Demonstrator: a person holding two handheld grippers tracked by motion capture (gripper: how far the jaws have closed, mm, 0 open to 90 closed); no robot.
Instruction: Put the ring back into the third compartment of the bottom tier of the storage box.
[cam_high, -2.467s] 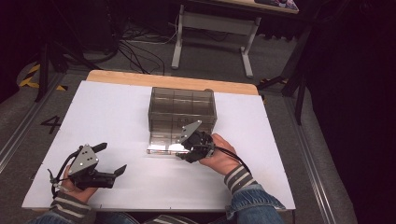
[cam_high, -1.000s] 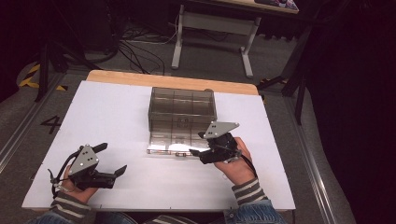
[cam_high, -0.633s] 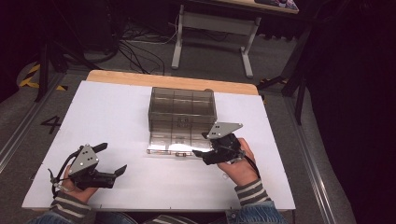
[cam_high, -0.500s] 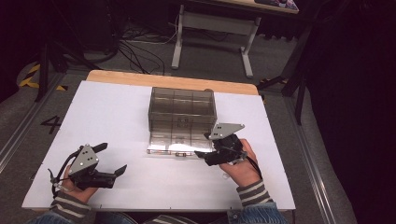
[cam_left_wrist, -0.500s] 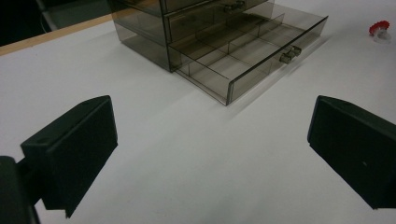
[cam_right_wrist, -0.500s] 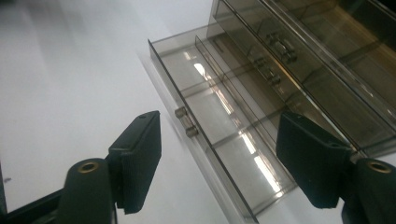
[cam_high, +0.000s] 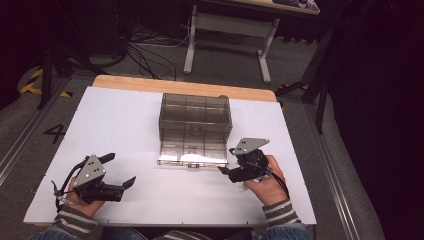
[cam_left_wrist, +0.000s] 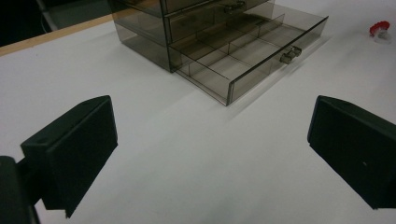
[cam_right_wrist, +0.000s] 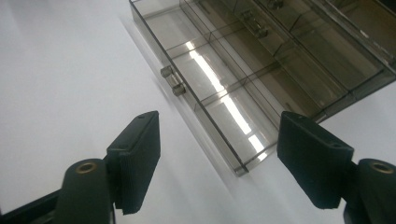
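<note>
A smoky clear drawer cabinet (cam_high: 195, 114) stands in the middle of the white table (cam_high: 120, 125). Its bottom drawer (cam_high: 192, 154) is pulled out toward me, and its divided compartments look empty (cam_right_wrist: 224, 79). The drawer front carries a small double knob (cam_right_wrist: 172, 80), also seen from the left (cam_left_wrist: 289, 53). My right gripper (cam_high: 227, 161) hovers just off the drawer's right front corner, open, with nothing between its pads (cam_right_wrist: 217, 163). My left gripper (cam_high: 120, 170) rests near the front left of the table, open and empty, aimed at the drawer (cam_left_wrist: 210, 154).
A small red-and-white object (cam_left_wrist: 379, 29) lies on the table beyond the drawer, as seen from the left gripper view. A wooden strip (cam_high: 150, 85) lines the table's far edge. A desk frame (cam_high: 225, 30) and cables (cam_high: 145, 50) occupy the floor behind.
My right gripper has drawn away from the drawer front, moving right and slightly toward me. The drawer stays pulled out. The left hand has not moved.
</note>
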